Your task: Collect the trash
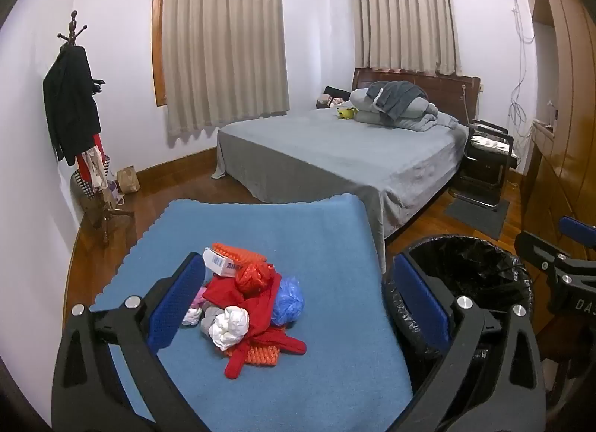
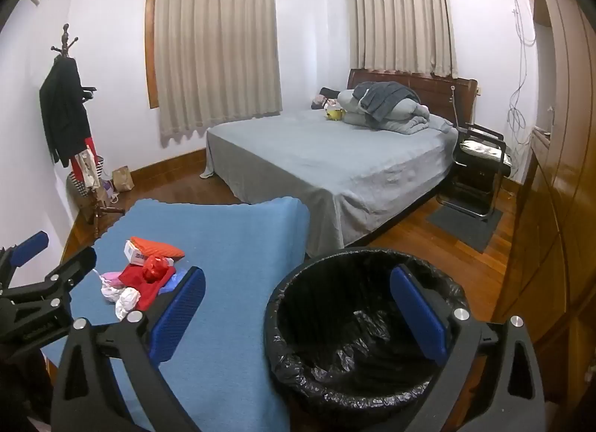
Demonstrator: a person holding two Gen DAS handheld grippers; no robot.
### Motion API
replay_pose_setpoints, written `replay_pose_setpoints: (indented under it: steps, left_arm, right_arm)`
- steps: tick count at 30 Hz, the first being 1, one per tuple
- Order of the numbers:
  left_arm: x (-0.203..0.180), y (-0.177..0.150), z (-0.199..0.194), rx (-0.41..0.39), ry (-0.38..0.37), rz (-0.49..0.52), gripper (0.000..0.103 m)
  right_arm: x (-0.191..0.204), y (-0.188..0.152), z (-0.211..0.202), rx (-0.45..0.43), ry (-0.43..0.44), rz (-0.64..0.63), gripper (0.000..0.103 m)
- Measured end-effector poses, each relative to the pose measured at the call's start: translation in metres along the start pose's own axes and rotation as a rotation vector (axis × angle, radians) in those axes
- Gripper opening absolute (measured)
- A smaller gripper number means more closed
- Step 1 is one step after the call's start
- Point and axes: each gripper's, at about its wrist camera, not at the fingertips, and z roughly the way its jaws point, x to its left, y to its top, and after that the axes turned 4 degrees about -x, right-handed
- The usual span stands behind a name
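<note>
1. So, nothing's been picked up yet. The heap of crumpled red, white and blue trash sits at lower centre of the left wrist view, on the blue cloth-covered table.
2. The left gripper hangs over the heap, jaws wide apart and empty.
3. The right gripper is spread just as wide with nothing held, pointing at the round bin with the black plastic liner, bottom centre of its view and apparently empty.
4. Next move, I'd guess: lower the left one onto a single piece, pinch it, carry it right to the bin.
</note>
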Motion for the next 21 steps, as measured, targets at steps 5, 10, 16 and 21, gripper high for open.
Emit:
replay_pose_setpoints:
  steps: [5,10,16,21]
  left_arm:
    - [0.0001,-0.0001,0.0006,0.003,-0.002,-0.002,0.098]
    - [-0.0001,-0.0001,0.0003,-0.001,0.0,-0.001,0.098]
    - [-0.0004,-0.0001,0.0007,-0.003,0.0,-0.002,0.098]
    - [0.0,-0.0001,0.0002,-0.005,0.0,-0.003,0.098]
  right_arm:
    - [0.0003,-0.0001,0.0004,0.005,0.003,0.002,0.097]
    - [0.0005,0.0,0.0003,0.004,0.002,0.003,0.097]
    - [0.0006,-0.0001,0.0004,0.005,0.002,0.004,0.097]
    - [0.001,0.0,0.0005,0.005,0.001,0.003,0.097]
